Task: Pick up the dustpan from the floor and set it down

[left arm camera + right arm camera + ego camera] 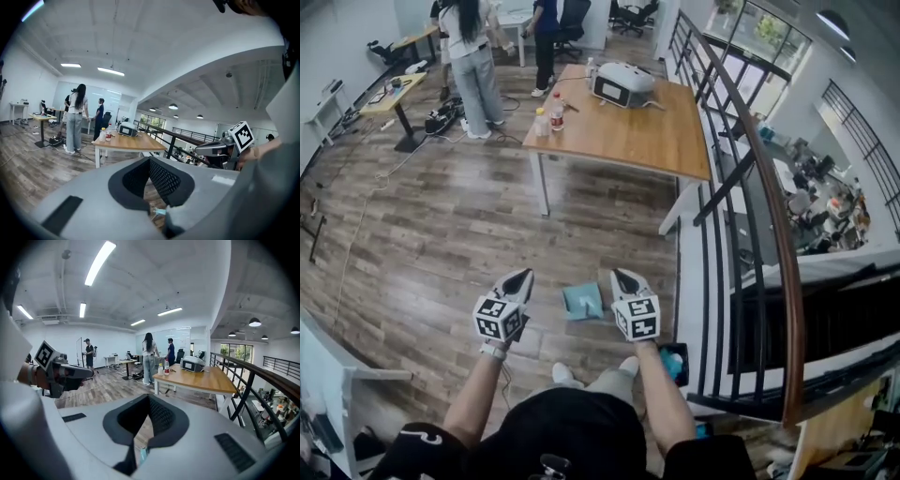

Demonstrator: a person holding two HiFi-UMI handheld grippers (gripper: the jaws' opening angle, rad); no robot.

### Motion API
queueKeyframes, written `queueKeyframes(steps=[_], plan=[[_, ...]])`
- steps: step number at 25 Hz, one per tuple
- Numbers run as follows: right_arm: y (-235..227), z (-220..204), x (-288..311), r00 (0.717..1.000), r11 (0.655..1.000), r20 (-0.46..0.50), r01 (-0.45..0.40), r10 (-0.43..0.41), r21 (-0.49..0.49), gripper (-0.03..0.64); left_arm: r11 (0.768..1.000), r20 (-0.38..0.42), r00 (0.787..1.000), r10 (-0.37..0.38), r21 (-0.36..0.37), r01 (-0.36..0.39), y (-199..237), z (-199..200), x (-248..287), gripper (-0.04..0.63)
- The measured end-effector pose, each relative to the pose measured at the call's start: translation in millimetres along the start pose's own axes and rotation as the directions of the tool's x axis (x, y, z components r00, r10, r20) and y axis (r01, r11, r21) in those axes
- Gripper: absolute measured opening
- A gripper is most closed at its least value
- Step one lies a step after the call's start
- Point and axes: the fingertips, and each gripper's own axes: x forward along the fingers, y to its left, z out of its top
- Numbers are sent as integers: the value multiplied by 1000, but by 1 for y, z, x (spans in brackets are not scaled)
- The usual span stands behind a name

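Observation:
A teal dustpan (pixel 583 302) lies flat on the wooden floor, just ahead of the person's feet. Both grippers hang in the air above it, one at each side, and neither touches it. My left gripper (pixel 524 274) is shut with nothing between its jaws. My right gripper (pixel 617 274) is shut and empty too. In the left gripper view my own jaws (pixel 150 160) meet at the tips, and a sliver of the teal dustpan (pixel 161 212) shows below them. The right gripper view shows the same closed jaws (pixel 149 397) pointing across the room.
A wooden table (pixel 619 141) stands ahead, bearing a white appliance (pixel 622 84) and bottles (pixel 555 112). A dark railing (pixel 750 178) runs along the right. Two people (pixel 473 56) stand at the back near a small desk (pixel 394 94). A blue object (pixel 673 361) lies by the right foot.

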Motion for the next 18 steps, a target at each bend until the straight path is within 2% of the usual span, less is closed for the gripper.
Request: queueKeyframes(steps=[4,10,18], plan=[[-3,19,-26,1000,1000,20,1,-1,3,-5,1000,21,1000,3,23,-4,1,18,-9,-3],[-6,38,-41,999,1000,53,12,-11,-16,-5,999,58,998,-30,42,27,-14,37,-14,-3],[-6,42,-41,999,999,43,18,-16,-30,-5,996,44,997,-65,57,62,-28,41,-9,-3]])
